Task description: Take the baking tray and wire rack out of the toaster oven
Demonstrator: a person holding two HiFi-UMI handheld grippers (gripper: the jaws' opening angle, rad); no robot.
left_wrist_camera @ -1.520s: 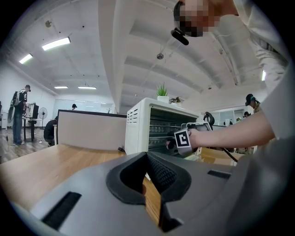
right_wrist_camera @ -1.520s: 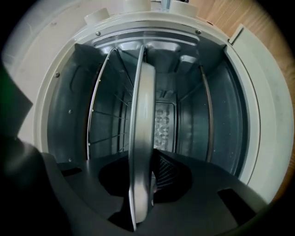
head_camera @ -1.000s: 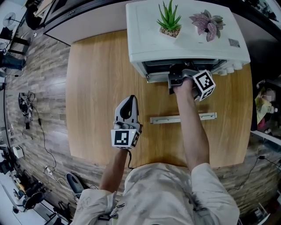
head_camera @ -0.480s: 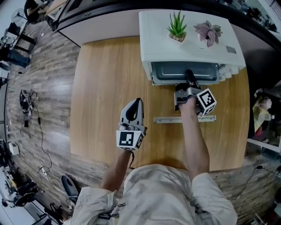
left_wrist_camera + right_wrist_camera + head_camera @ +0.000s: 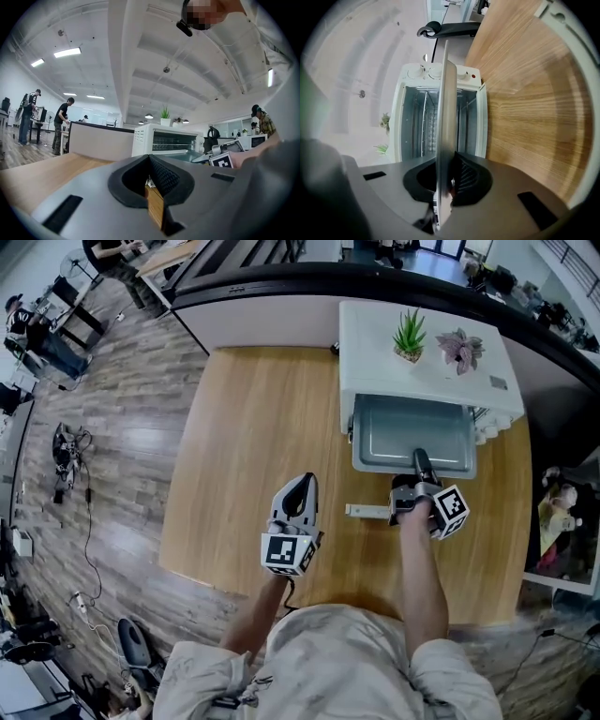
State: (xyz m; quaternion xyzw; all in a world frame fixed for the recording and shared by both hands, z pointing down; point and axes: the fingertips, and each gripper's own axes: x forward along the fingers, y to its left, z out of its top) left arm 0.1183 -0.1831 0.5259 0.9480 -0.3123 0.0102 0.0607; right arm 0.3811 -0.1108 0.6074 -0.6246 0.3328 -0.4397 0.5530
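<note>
Tray (image 5: pixel 412 432) lies flat, sticking out of the oven (image 5: pixel 427 357) mouth over the table (image 5: pixel 253 427), its long axis across the opening. The right gripper (image 5: pixel 419 463) clamps the middle of its near edge. The left gripper (image 5: pixel 302 486), jaws together and empty, hovers well apart.

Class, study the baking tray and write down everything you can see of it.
The baking tray is a plain grey metal rectangle, shallow, with a raised rim and rounded corners, empty. It sticks out level from the open front of the white toaster oven, above the wooden table. The right tongs clamp the middle of its near rim.
</note>
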